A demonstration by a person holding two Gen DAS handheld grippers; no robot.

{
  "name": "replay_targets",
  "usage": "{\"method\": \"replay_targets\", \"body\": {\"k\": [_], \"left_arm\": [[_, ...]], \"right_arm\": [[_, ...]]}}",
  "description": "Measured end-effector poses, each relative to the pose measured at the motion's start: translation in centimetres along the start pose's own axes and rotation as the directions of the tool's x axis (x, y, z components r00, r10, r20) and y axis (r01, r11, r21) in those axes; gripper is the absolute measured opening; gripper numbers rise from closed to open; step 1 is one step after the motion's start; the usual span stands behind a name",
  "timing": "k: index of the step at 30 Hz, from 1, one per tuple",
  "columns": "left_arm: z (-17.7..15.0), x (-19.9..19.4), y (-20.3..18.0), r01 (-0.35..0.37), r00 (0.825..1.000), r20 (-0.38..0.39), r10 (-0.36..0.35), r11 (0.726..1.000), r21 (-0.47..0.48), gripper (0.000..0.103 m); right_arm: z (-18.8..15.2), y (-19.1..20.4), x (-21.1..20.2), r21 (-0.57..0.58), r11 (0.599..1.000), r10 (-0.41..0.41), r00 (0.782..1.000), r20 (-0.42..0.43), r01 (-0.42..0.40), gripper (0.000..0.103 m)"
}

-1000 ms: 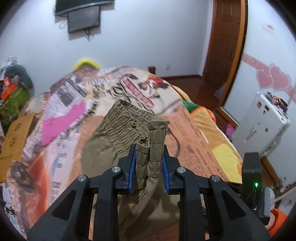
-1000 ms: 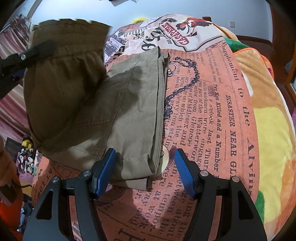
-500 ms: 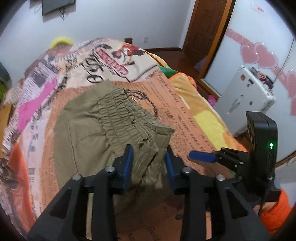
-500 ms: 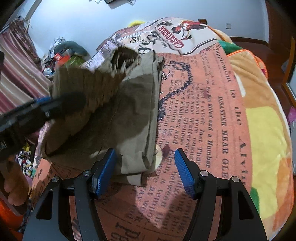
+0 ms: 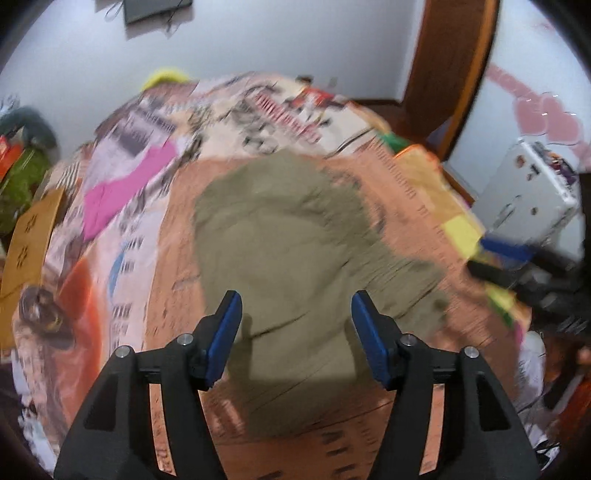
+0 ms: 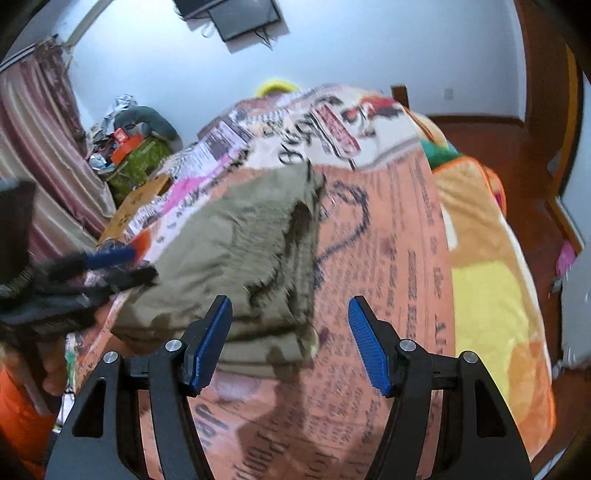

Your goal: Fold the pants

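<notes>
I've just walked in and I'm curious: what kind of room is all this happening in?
Most likely a bedroom in a home. The pants lie on a bed covered by a newspaper-print blanket, a curtain hangs along one wall, and a screen is mounted on another, near a wooden door.

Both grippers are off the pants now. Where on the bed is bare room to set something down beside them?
Free: the orange newsprint blanket between the folded pants and the yellow patch, and the near strip ahead of the right gripper. Crowded: the pants' left edge, where the left gripper sits.
</notes>
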State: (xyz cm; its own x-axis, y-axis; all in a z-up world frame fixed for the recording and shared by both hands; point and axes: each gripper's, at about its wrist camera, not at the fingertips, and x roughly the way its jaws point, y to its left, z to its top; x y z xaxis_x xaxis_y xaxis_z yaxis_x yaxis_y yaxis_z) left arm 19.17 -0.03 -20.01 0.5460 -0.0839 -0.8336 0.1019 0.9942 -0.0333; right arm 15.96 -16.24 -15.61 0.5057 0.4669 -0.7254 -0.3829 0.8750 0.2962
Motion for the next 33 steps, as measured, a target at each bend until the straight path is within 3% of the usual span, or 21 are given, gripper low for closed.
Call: {"method": "replay_targets", "body": {"k": [4, 8, 11, 13, 15, 19, 25, 33], "left_arm": [[-2.5, 1.9, 1.7, -0.049, 0.997, -0.063, 0.048, 0.999, -0.011, 0.064], [-3.4, 1.4, 3.2, -0.021, 0.999, -0.05, 0.018, 0.998, -0.062, 0.069], [-2.9, 0.4, 4.3, -0.035, 0.999, -0.03, 0.033, 0.997, -0.066, 0.069], [-1.8, 0.0, 5.5, -0.062, 0.998, -0.009, 0.062, 0.995, -0.073, 0.069], [-0.6, 0.1, 6.7, -0.083, 0.997, -0.003, 0.083, 0.992, -0.09, 0.069], [2.5, 1.7, 9.3, -0.097, 0.995, -0.005, 0.097, 0.988, -0.121, 0.073], [7.6, 6.3, 11.7, -0.092, 0.994, -0.074, 0.082, 0.984, -0.151, 0.074], [12.4, 13.8, 12.0, -0.092, 0.98, -0.184, 0.072, 0.991, -0.1, 0.076]], "right_arm": [[0.9, 1.5, 1.1, -0.034, 0.999, 0.01, 1.0, 0.006, -0.01, 0.062], [0.6, 2.2, 3.3, -0.043, 0.999, 0.014, 0.999, -0.038, -0.016, 0.062], [-0.7, 2.0, 5.2, -0.026, 0.999, 0.018, 0.994, -0.104, -0.021, 0.061], [-1.5, 1.6, 5.5, -0.003, 1.0, 0.03, 0.994, -0.108, -0.031, 0.062], [-1.9, 0.9, 5.2, 0.033, 0.998, 0.049, 0.993, -0.104, -0.046, 0.069], [-2.0, 0.6, 4.9, 0.045, 0.997, 0.061, 0.993, -0.105, -0.056, 0.07], [-1.9, 0.9, 4.8, 0.034, 0.998, 0.055, 0.993, -0.101, -0.052, 0.07], [-2.1, 0.3, 4.8, 0.07, 0.995, 0.083, 0.991, -0.101, -0.077, 0.071]]}}
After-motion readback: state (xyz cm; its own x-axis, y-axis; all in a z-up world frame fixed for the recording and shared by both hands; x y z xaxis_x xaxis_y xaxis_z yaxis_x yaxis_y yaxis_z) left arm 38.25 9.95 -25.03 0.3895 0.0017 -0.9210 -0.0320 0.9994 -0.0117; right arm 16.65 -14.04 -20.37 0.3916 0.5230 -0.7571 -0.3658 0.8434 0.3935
